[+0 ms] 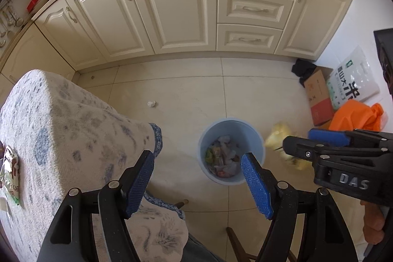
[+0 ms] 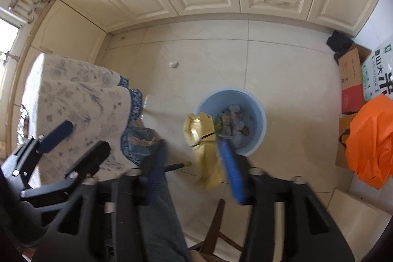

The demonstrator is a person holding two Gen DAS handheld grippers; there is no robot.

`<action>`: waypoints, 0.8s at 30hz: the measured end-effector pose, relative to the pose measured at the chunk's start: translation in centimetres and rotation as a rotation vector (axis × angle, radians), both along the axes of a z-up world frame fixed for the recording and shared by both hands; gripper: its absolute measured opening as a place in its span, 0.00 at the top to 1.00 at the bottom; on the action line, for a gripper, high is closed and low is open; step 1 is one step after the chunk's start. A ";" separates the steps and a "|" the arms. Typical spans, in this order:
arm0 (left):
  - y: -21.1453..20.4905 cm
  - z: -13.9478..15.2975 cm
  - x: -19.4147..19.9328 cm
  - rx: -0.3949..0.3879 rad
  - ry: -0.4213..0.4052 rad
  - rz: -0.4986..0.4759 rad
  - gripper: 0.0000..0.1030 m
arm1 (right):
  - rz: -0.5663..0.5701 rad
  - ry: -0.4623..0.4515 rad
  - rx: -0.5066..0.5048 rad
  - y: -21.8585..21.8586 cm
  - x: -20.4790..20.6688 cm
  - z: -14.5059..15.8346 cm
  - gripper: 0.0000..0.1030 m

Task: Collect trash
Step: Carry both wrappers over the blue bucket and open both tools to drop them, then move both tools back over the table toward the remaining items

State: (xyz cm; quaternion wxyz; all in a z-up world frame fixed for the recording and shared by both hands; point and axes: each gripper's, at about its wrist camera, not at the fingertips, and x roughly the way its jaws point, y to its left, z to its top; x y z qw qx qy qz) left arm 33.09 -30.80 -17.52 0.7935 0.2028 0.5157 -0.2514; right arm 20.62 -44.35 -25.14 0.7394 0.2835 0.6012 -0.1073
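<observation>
Both grippers point steeply down at a tiled kitchen floor [image 1: 186, 95] in front of cream cabinets [image 1: 172, 6]. A blue bin [image 1: 207, 139] stands on the floor, already holding crumpled paper and wrappers.

The left gripper [image 1: 196, 176] has its blue-padded jaws apart with nothing between them; in its view the bin shows just beyond the right finger.

The right gripper [image 2: 194, 163] also has its jaws spread. A yellow bag [image 2: 205, 139] hangs blurred between them, lying close against the right blue finger [image 2: 232, 168]; whether it touches that pad cannot be told. In the right wrist view the bag is at the bin's near left rim, partly over it. In the left wrist view the same bag shows as a yellow smear just right of the bin, in front of the right gripper's fingertips.

A small white paper ball [image 1: 151, 104] lies on the floor, far left of the bin and well apart from it.

On the left a table [image 1: 73, 127] under a blue-flowered cloth carries a snack wrapper [image 1: 8, 171] at its near left edge. On the right, against the wall, sit a cardboard box [image 1: 318, 97], a rice sack [image 1: 351, 80] and an orange bag [image 1: 356, 114].
</observation>
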 end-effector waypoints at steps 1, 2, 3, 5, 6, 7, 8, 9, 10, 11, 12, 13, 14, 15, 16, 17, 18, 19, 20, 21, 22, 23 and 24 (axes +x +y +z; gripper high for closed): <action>0.2 0.1 0.0 -0.001 -0.001 0.006 0.32 | -0.002 -0.015 -0.018 0.1 0.1 0.4 0.37; 0.4 0.2 0.0 -0.004 -0.001 0.010 0.32 | 0.003 -0.022 -0.055 0.3 0.1 0.9 0.34; 0.7 0.3 0.0 -0.008 -0.001 0.014 0.32 | 0.010 -0.020 -0.091 0.7 0.2 1.3 0.32; 1.1 0.5 0.1 -0.012 -0.002 0.026 0.32 | 0.015 -0.022 -0.120 1.0 0.3 1.9 0.29; 1.3 0.5 0.0 -0.014 -0.002 0.028 0.32 | 0.017 -0.024 -0.119 1.1 0.3 2.1 0.29; 1.8 0.6 0.0 -0.019 0.000 0.028 0.32 | 0.020 -0.026 -0.115 1.2 0.3 2.3 0.29; 2.0 0.7 0.0 -0.023 0.003 0.030 0.32 | 0.024 -0.027 -0.115 1.2 0.2 2.4 0.29; 2.4 0.8 0.1 -0.026 0.004 0.030 0.32 | 0.022 -0.024 -0.118 1.3 0.2 2.6 0.29; 2.6 0.9 0.0 -0.030 0.003 0.030 0.32 | 0.015 -0.021 -0.123 1.2 0.2 2.7 0.29; 2.9 1.0 -0.1 -0.032 0.002 0.029 0.32 | 0.002 -0.021 -0.130 1.2 0.0 2.9 0.29; 3.3 1.1 0.0 -0.032 0.003 0.032 0.32 | 0.002 -0.025 -0.136 1.3 0.0 3.1 0.29; 3.6 1.2 0.0 -0.036 0.003 0.036 0.32 | 0.006 -0.026 -0.142 1.5 -0.1 3.2 0.29; 3.8 1.3 -0.1 -0.043 0.005 0.036 0.32 | 0.007 -0.024 -0.148 1.6 -0.2 3.3 0.29; 4.1 1.5 -0.1 -0.047 0.006 0.036 0.32 | 0.007 -0.022 -0.151 1.7 -0.2 3.4 0.29; 4.3 1.6 -0.2 -0.051 0.006 0.037 0.32 | 0.006 -0.020 -0.152 1.8 -0.4 3.5 0.29; 4.7 1.9 -0.3 -0.056 0.004 0.038 0.32 | 0.006 -0.017 -0.154 1.9 -0.5 3.7 0.29; 5.0 2.1 -0.5 -0.059 0.001 0.038 0.32 | 0.007 -0.015 -0.157 2.1 -0.5 3.8 0.29; 5.2 2.4 -0.6 -0.063 -0.001 0.040 0.32 | 0.009 -0.014 -0.163 2.3 -0.7 4.0 0.29; 5.5 2.7 -0.8 -0.069 -0.003 0.042 0.32 | 0.010 -0.013 -0.166 2.4 -0.8 4.2 0.29; 5.8 3.0 -1.1 -0.075 -0.006 0.043 0.32 | 0.011 -0.013 -0.167 2.5 -1.1 4.4 0.29; 6.1 3.3 -1.3 -0.080 -0.009 0.044 0.32 | 0.013 -0.015 -0.168 2.7 -1.2 4.6 0.29; 6.5 3.7 -1.6 -0.085 -0.014 0.046 0.32 | 0.015 -0.016 -0.170 2.9 -1.4 4.9 0.29; 6.9 4.0 -1.9 -0.089 -0.020 0.048 0.32 | 0.016 -0.019 -0.174 3.1 -1.6 5.1 0.29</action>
